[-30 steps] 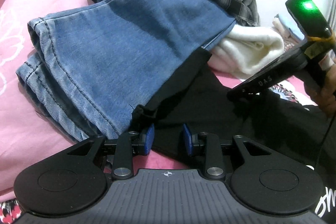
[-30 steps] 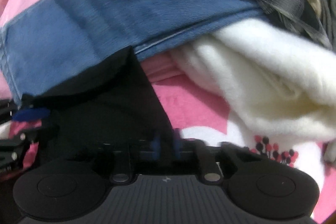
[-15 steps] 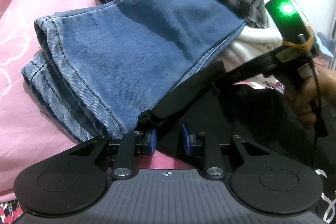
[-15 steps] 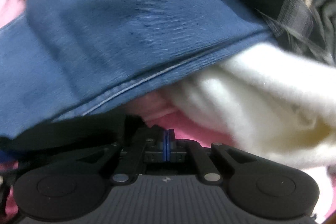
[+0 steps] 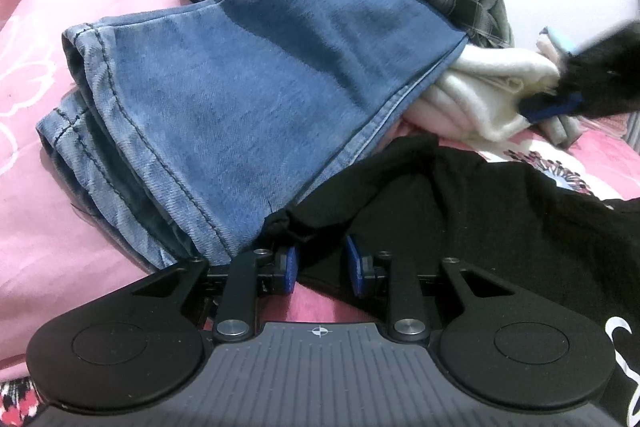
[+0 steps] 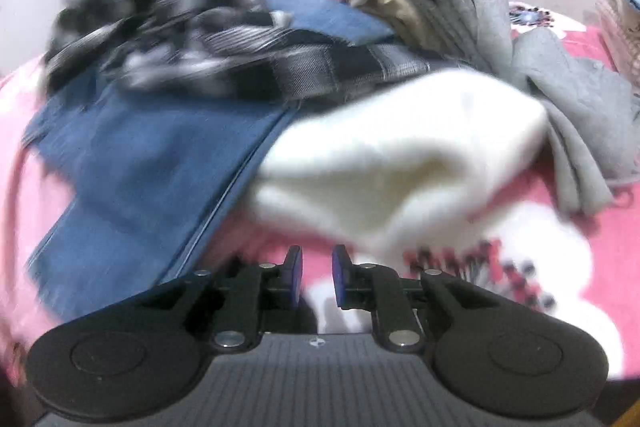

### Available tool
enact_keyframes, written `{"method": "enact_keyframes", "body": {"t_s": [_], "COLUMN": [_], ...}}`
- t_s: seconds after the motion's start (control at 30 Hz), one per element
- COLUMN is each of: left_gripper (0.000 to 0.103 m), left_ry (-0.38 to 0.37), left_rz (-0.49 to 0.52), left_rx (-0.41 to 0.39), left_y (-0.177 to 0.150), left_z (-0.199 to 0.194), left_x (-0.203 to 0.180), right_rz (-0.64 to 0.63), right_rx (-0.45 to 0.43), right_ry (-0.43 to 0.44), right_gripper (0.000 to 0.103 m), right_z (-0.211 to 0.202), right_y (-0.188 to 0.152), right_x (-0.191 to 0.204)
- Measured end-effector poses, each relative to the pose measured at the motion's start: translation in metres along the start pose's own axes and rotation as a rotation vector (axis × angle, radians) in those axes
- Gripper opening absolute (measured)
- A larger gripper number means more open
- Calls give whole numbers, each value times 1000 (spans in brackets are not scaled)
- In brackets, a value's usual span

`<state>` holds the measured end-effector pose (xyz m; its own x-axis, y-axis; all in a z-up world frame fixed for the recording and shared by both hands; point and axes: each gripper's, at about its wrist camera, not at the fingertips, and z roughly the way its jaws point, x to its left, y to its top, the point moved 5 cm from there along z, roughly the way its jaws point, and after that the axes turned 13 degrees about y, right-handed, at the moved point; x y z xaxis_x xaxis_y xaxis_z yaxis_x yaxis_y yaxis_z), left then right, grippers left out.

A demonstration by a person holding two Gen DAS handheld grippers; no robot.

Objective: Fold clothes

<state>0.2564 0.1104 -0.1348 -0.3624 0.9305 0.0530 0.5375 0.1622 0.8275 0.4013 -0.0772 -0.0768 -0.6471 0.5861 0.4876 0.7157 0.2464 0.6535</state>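
Soft, even indoor light with faint shadows fills both fisheye views, edges bowed and corners dark; the left view is sharp, while motion blur smears the right view, perhaps worst on the plaid shirt (image 6: 192, 39).

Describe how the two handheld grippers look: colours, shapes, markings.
Both look alike. The left gripper and right gripper each have blue pads on black linkage arms with silver pivot screws, two round black discs at the sides, and a ribbed grey body with a small crosshair mark. No sleeves or cables show.
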Motion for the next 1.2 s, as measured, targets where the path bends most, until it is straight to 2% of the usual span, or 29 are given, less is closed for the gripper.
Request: {"method": "enact_keyframes", "body": {"t_s": [0.03, 0.2, 0.27, 0.33, 0.4, 0.6, 0.67, 0.83, 0.9, 1.03, 1.2], "left_gripper": [27, 27, 27, 27, 27, 27, 29, 37, 41, 57, 66], "left_ry": [2, 9, 9, 8, 8, -7, -28, -92, -105, -119, -98], "left_rz": [1, 2, 0, -1, -3, -13, -30, -78, -88, -100, -82], "left_rx": [0, -5, -3, -2, -2, 7, 18, 71, 87, 110, 103], "left_y": [0, -2, -1, -1, -1, 0, 1, 5, 7, 10, 16], "left_z": [0, 0, 0, 0, 0, 1, 1, -4, -8, -17, -34], "left_x": [0, -1, -1, -1, -1, 1, 3, 7, 9, 11, 15], "right_rz": [-8, -77, -59, 23, 81, 44, 92, 262, 282, 302, 379], "right_rx": [28, 114, 125, 66, -5, -14, -34, -116, -130, -177, -289], "right_ry": [8, -116, -234, -233, -247, -226, -178, 13, 37, 14, -69], "right_gripper": [16, 16, 11, 0, 2, 8, 11, 19, 21, 22, 22], "right_z": [-2, 21, 27, 26, 15, -15, -24, -58, -76, -119, -187], "right_y": [2, -33, -40, -34, -25, -20, -24, -48, -62, -89, -121], "right_x": [-2, 4, -21, -35, -41, -14, -7, 5, 7, 7, -2]}}
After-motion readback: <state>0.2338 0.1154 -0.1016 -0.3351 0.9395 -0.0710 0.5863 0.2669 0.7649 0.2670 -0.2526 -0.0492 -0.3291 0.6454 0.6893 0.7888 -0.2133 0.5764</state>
